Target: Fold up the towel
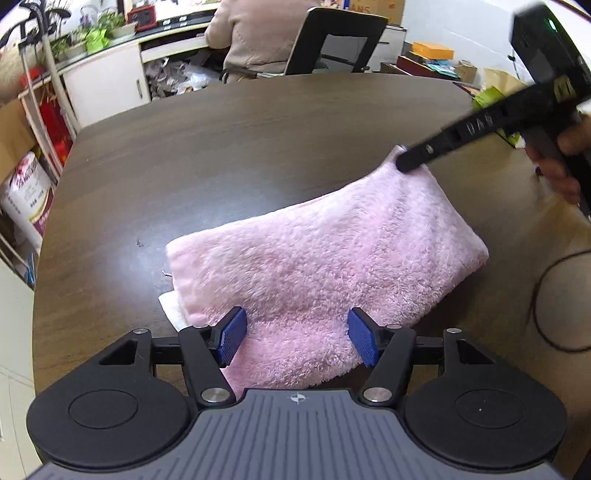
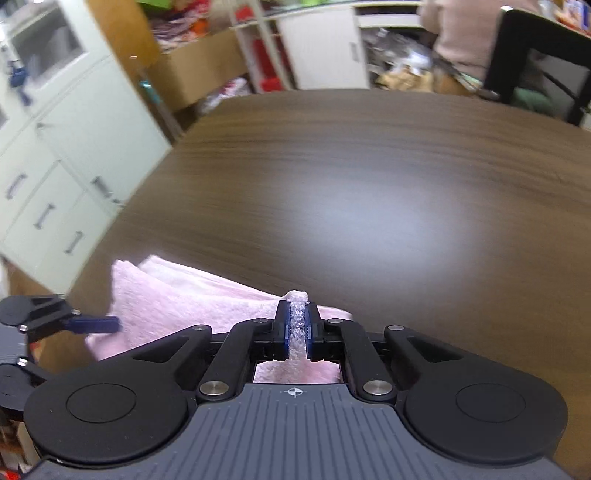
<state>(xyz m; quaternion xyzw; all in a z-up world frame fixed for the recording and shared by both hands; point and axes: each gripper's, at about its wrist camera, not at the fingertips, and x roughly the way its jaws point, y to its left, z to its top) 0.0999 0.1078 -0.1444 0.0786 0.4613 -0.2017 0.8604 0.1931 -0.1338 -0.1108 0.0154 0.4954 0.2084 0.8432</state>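
Observation:
A fluffy pink towel (image 1: pixel 325 254), folded into a thick strip, lies on the dark wooden table (image 1: pixel 229 147). My left gripper (image 1: pixel 297 338) hovers open over the towel's near end, blue pads (image 1: pixel 232 338) on either side of the cloth and apart from it. My right gripper (image 2: pixel 296 328) is shut on the towel (image 2: pixel 177 299), a ridge of pink pile pinched between its blue pads. In the left wrist view the right gripper (image 1: pixel 408 160) holds the far right corner, lifted a little off the table. The left gripper (image 2: pixel 96 325) shows at the left edge of the right wrist view.
A person in a beige top (image 1: pixel 258 33) sits on a black chair (image 1: pixel 332 40) beyond the table's far edge. White cabinets (image 2: pixel 62 158) and shelves with boxes stand to the left. A black cable (image 1: pixel 546 295) loops over the table's right side.

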